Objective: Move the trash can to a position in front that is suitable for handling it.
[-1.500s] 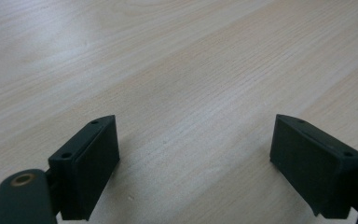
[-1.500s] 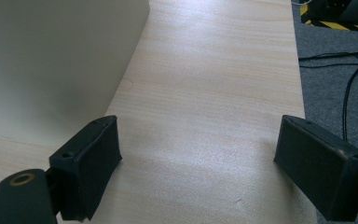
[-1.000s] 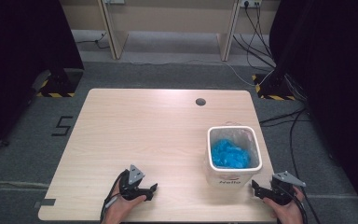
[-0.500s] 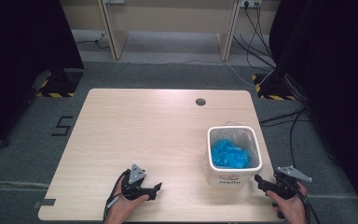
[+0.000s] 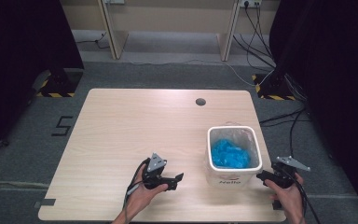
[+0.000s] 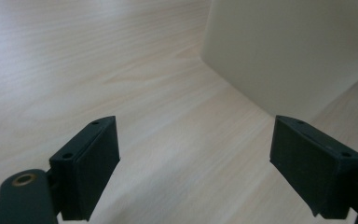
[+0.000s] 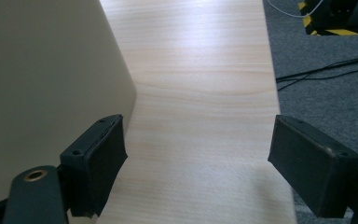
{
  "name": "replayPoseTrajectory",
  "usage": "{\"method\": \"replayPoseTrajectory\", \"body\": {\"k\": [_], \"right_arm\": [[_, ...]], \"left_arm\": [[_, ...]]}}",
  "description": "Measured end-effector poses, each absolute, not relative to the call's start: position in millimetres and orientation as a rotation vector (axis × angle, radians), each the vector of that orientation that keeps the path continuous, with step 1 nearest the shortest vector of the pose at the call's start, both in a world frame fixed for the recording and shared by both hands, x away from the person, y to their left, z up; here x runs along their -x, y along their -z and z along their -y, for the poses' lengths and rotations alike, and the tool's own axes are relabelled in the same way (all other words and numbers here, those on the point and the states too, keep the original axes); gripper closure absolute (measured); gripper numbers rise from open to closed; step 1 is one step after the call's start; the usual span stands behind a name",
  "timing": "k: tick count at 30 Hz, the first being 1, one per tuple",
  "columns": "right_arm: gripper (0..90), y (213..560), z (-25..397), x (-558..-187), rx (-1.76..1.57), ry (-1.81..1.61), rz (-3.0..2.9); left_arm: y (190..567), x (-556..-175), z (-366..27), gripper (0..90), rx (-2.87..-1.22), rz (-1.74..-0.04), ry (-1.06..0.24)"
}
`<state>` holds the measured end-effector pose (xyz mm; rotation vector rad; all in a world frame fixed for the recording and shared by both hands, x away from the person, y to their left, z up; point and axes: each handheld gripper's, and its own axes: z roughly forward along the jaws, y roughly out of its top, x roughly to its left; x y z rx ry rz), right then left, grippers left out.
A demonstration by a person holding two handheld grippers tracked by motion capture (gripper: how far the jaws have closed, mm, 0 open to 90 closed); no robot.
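High view: white bin (image 5: 233, 175) holding blue material (image 5: 230, 153) stands at the tabletop's (image 5: 135, 130) near right; left gripper (image 5: 176, 179) near its left, right gripper (image 5: 261, 176) just right. Left gripper view: 2 jaws wide apart, empty; bin (image 6: 289, 51) ahead. Right gripper view: jaws spread, empty; bin wall (image 7: 46, 88) beside the left jaw.

Left gripper (image 6: 193, 154) hovers low over the wooden table (image 6: 74, 70), jaws wide apart, white bin (image 6: 289, 46) just ahead.
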<state>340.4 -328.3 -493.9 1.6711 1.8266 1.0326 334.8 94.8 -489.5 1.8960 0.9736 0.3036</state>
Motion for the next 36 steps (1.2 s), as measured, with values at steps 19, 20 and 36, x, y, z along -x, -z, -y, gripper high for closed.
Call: {"method": "replayPoseTrajectory", "body": {"k": [19,20,36], "right_arm": [[20.9,489.8,321.6,-363.6,-1.714,-1.160,-1.768],[21.0,491.2,320.4,-363.9,-1.708,-1.200,-1.757],[26.6,488.7,274.3,-361.8,-1.665,-1.225,-1.822]], "left_arm": [[481.4,-369.7,-39.3,14.9,-1.778,-1.004,-0.292],[481.6,-369.3,-37.4,14.9,-1.770,-1.006,-0.285],[472.8,-354.3,-79.4,15.9,-1.753,-1.023,-0.314]]}}
